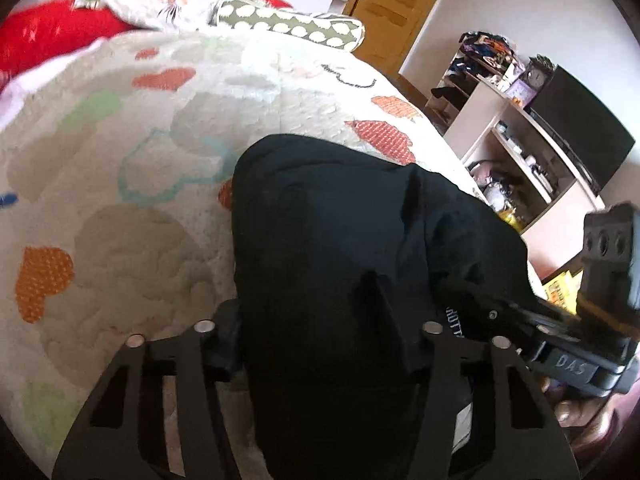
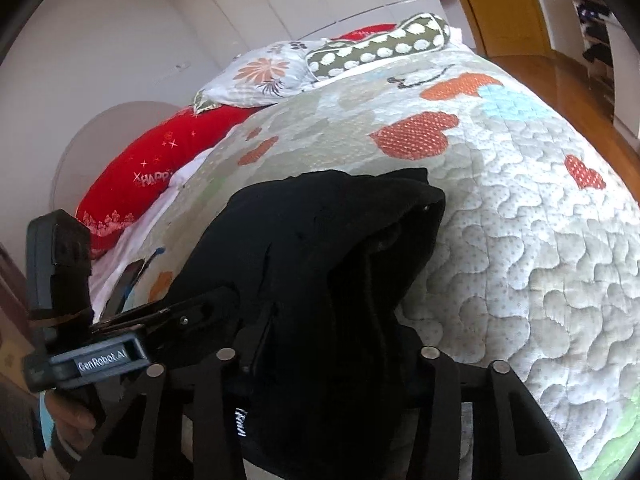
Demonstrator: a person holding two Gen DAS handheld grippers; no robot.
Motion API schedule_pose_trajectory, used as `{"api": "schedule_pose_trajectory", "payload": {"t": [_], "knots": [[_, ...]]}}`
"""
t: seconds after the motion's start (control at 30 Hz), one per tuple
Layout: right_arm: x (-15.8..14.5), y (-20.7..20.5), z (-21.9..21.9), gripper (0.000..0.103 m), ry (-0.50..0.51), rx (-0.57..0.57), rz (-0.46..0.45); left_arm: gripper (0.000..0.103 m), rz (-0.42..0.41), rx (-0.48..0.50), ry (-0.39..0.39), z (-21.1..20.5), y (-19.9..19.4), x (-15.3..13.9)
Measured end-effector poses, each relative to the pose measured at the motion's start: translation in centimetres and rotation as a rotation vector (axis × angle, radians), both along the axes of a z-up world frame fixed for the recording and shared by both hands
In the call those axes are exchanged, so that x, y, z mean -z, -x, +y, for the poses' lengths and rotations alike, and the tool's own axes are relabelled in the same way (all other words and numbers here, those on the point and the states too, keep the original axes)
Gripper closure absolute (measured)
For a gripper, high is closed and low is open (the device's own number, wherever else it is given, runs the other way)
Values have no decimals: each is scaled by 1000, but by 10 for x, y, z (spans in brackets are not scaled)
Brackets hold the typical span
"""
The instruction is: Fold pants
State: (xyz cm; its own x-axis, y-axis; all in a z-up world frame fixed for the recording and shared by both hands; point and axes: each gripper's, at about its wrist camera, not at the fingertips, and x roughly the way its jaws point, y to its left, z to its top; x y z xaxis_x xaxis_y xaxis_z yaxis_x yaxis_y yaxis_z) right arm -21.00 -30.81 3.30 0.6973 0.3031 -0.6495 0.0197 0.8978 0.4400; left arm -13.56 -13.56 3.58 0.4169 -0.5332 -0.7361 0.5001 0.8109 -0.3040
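Black pants lie bunched on the heart-patterned quilt near the bed's near edge; they also show in the right wrist view. My left gripper is shut on the pants' near edge, and the cloth drapes over its fingers and hides the tips. My right gripper is shut on the same near edge, its tips hidden by cloth too. The right gripper shows in the left wrist view biting the cloth from the right. The left gripper shows in the right wrist view at the left.
The quilt stretches away with pillows at the head: a red one, a floral one, a spotted one. Cluttered shelves stand right of the bed. A wooden door is behind.
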Motion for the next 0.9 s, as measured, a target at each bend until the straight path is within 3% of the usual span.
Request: {"api": "schedule_pose_trajectory", "payload": {"t": [0.17, 0.43, 0.6, 0.73, 0.83, 0.87, 0.9], "knots": [[-16, 2, 4, 66, -9, -25, -38, 69, -16, 6, 23, 5, -1, -17], [-44, -27, 21, 66, 1, -52, -98, 70, -112, -21, 15, 15, -27, -54], [-59, -67, 38, 66, 7, -77, -129, 70, -158, -69, -4, 30, -59, -66], [-52, -99, 51, 66, 18, -92, -118, 70, -133, -105, -17, 43, -88, -55], [-29, -127, 55, 66, -3, -84, -66, 70, -67, -129, -54, 51, -116, -26], [-15, -137, 55, 66, -11, -82, -21, 67, -41, -142, -61, 53, -121, -17], [-5, -142, 55, 65, -2, -77, 18, 58, -1, -164, -58, 59, -129, -5]]}}
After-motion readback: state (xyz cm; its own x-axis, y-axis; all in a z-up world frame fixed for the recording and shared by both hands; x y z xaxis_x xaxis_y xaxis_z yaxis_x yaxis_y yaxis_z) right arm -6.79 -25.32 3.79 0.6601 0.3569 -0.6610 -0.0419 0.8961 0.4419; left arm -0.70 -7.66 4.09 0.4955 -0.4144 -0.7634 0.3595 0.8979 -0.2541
